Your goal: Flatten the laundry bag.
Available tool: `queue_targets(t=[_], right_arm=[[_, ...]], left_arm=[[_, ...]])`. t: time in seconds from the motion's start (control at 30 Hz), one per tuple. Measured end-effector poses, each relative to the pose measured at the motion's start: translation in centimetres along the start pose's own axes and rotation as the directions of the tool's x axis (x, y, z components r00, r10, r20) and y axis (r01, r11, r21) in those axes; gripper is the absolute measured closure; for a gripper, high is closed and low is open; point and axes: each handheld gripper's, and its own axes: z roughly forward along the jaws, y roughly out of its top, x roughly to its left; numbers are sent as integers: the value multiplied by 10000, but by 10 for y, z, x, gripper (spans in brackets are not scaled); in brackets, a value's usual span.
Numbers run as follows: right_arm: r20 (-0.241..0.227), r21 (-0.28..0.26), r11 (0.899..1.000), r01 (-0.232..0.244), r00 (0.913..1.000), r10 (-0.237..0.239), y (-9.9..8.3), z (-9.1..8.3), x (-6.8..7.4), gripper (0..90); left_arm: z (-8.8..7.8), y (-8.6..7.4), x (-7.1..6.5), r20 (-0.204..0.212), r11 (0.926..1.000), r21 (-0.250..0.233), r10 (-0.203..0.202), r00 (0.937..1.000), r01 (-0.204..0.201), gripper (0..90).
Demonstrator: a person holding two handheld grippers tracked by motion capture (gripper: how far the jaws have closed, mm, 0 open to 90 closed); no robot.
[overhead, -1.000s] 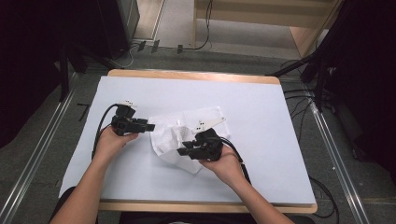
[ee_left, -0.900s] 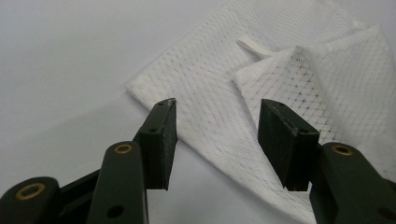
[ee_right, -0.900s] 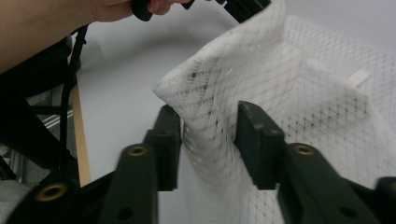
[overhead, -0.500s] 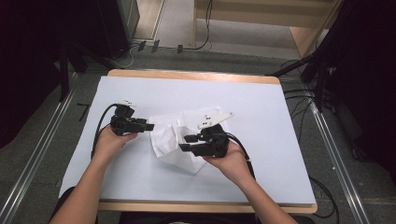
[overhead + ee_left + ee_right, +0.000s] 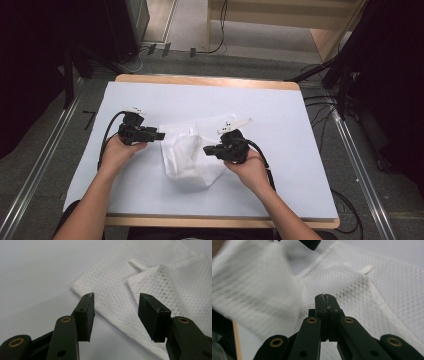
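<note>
A white mesh cloth (image 5: 192, 152) lies crumpled and partly folded on the white-covered table (image 5: 280, 115). My left gripper (image 5: 159, 135) stands open at the cloth's left edge. In the left gripper view its jaws straddle a corner of the mesh cloth (image 5: 117, 290) without touching it. My right gripper (image 5: 207, 149) sits over the cloth's right half. Its jaws have just been closing and now meet tip to tip (image 5: 325, 297), with no cloth seen between them. A blurred flap of mesh (image 5: 249, 287) hangs close at the left of the right gripper view.
The table's wooden edge (image 5: 210, 80) runs along the far side. Black cables (image 5: 107, 137) trail from both grippers. A small white loop tag (image 5: 367, 269) is sewn on the cloth. Dark stands and floor cables surround the table.
The right gripper has shifted slightly to the right and away from the person, and its jaws have shut. The cloth's near part has changed shape. The left gripper has stayed put.
</note>
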Motion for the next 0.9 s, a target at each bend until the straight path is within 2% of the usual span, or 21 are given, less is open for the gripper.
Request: queue_targets(t=[0.07, 0.1, 0.17, 0.2, 0.27, 0.3, 0.33, 0.43, 0.47, 0.5, 0.53, 0.6, 0.67, 0.83, 0.9], right_arm=[[170, 17, 10000, -60, 9998, 59, -1, 2, -5, 900], [376, -6, 9999, -118, 9992, 118, -2, 2, -14, 900], [449, -22, 9998, -204, 9988, 205, -2, 2, -17, 900], [639, -39, 9995, -321, 9974, 323, -3, 2, -27, 900], [835, -16, 9987, -500, 9953, 500, -4, 0, -36, 894], [835, -16, 9987, -500, 9953, 500, -4, 0, -36, 894], [1030, -66, 9982, -595, 9929, 599, -4, -1, -45, 894], [1208, -54, 9978, -664, 9904, 666, -4, -2, -52, 889], [1468, -110, 9978, -650, 9870, 659, -3, -3, -61, 875], [1468, -110, 9978, -650, 9870, 659, -3, -3, -61, 875], [1631, -103, 9971, -760, 9836, 767, -2, -3, -68, 862], [1679, -113, 9969, -784, 9826, 792, -1, -2, -71, 861], [1649, -75, 9936, -1130, 9799, 1127, 0, -1, -81, 855], [1872, -221, 9918, -1262, 9739, 1281, 6, -2, -94, 819], [1957, -205, 9929, -1175, 9734, 1193, 7, -2, -97, 807]], left_arm=[[0, 0, 0, 7, 10000, -6, 3, 10000, -3, 480], [0, 0, 0, -11, 10000, 12, 7, 10000, -7, 480], [0, 0, 0, -17, 10000, 19, -23, 10000, 23, 480], [0, 0, 0, -15, 10000, 37, 0, 10000, 0, 480], [0, -1, 0, -21, 10000, 53, -1, 10000, 1, 480], [1, -1, 0, -36, 10000, 52, -13, 10000, 14, 480], [0, -1, 0, -32, 10000, 79, 6, 10000, -6, 480], [0, -3, -2, -44, 10000, 70, 3, 10000, -3, 480], [-1, -4, -3, -86, 10000, 77, 42, 10000, -41, 480], [-1, -4, -3, -91, 10000, 79, 53, 9999, -52, 480], [-2, -6, -4, -40, 10000, 60, 24, 10000, -24, 480], [-2, -7, -4, 12, 10000, 41, -1, 10000, 1, 480], [-3, -9, -5, -58, 10000, 7, -49, 10000, 49, 480], [-6, -13, -8, -87, 9999, -19, -106, 9999, 106, 480], [-6, -14, -8, -104, 10000, -2, -60, 9999, 60, 480]])
